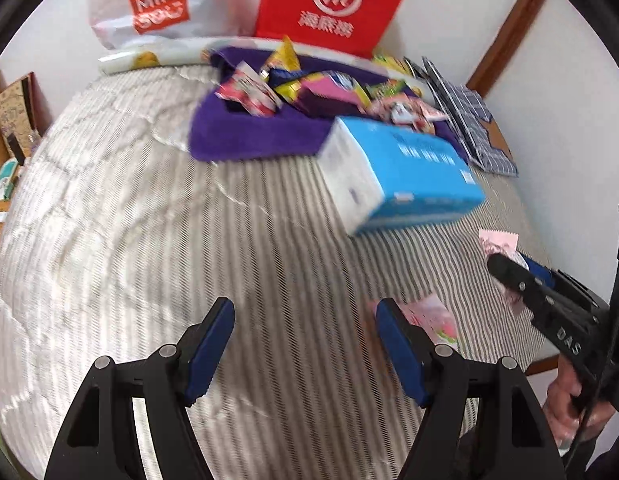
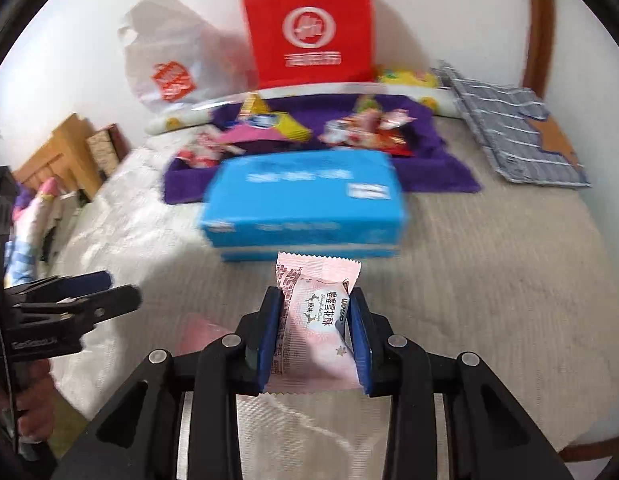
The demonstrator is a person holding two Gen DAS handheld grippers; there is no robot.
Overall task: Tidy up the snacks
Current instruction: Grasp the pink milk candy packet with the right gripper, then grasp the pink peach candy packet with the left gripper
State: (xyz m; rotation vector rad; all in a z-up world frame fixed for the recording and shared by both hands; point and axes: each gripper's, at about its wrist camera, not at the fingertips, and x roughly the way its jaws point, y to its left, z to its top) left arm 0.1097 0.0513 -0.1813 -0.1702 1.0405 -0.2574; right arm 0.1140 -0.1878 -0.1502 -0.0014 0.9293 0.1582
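My right gripper [image 2: 314, 300] is shut on a pink snack packet [image 2: 315, 312] and holds it above the striped bed cover, just in front of a blue tissue pack [image 2: 305, 204]. In the left wrist view the right gripper [image 1: 505, 268] shows at the right with the pink packet [image 1: 498, 242] in it. My left gripper [image 1: 305, 312] is open and empty above the bed cover. Another pink packet [image 1: 433, 318] lies on the cover by its right finger. A purple towel [image 1: 249, 136] at the back holds a pile of snack packets [image 1: 293, 84]; the pile also shows in the right wrist view [image 2: 365, 128].
A red paper bag [image 1: 333, 4] and a white plastic shopping bag [image 1: 157, 4] stand against the wall behind the towel. A checked blue cloth [image 1: 469, 120] lies at the back right. A wooden headboard or shelf [image 2: 65, 156] is at the left. A wooden frame [image 1: 505, 32] runs up the right wall.
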